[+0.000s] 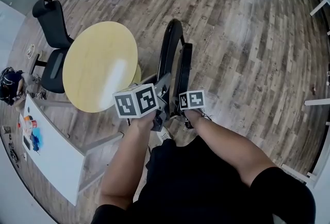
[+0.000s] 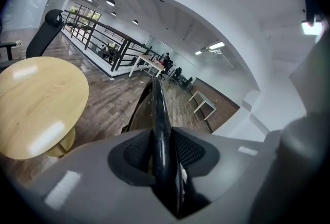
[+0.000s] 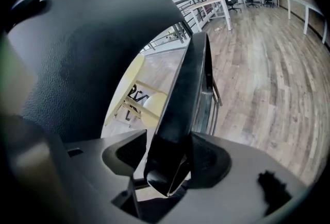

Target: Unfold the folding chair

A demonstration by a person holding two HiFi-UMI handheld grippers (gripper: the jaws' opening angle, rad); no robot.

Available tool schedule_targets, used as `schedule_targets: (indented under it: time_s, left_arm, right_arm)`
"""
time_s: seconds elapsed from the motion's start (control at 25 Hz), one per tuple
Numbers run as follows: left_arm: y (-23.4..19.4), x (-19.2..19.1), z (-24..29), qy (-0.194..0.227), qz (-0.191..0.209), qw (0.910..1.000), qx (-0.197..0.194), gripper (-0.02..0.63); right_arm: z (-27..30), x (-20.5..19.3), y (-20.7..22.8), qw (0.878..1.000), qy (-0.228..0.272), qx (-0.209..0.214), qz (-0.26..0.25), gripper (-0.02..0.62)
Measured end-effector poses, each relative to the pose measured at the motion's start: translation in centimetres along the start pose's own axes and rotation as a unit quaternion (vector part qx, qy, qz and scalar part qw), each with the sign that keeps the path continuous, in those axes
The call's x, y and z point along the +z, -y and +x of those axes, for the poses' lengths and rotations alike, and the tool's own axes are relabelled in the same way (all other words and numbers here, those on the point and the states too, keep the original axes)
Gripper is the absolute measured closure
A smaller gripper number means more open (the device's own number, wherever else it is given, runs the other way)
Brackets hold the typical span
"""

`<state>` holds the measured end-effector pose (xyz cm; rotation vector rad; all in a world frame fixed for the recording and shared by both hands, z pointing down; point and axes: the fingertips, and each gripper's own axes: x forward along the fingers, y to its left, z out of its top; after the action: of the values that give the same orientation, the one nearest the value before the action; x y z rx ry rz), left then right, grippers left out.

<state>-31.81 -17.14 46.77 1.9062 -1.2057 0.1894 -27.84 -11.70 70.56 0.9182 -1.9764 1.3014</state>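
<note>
The folding chair [image 1: 170, 55] is shown folded flat and upright on the wooden floor [image 1: 247, 37], just beside the round yellow table [image 1: 95, 66]. The left gripper [image 2: 161, 155] is clamped on the black frame tube [image 2: 157, 107]. The jaws of the right gripper [image 3: 167, 158] are parted around the edge of the seat panel [image 3: 188, 89].

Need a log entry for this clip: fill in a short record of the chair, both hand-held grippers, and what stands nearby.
chair: folded, upright on the floor, beside the table
left hand-held gripper: shut on the chair's frame
right hand-held gripper: open, edge of the chair's panel between its jaws, a gap at one pad
nearby: round table, office chair beyond it
task: chair not yet unfolded
</note>
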Motion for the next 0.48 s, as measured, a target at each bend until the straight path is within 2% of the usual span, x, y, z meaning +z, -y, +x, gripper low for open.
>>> schedule_targets:
  time_s: [0.24,0.48]
  left_arm:
    - [0.77,-0.57,0.43,-0.009,0.002,1.0,-0.004,0.488]
    - [0.36,-0.08,0.14,-0.004,-0.002,1.0,-0.007,0.488]
  right_arm:
    - [0.29,-0.67,0.85,1.0,-0.023,-0.011,-0.01,0.368]
    - [0.35,-0.7,0.85,0.999,-0.028,0.017,-0.003,0.37]
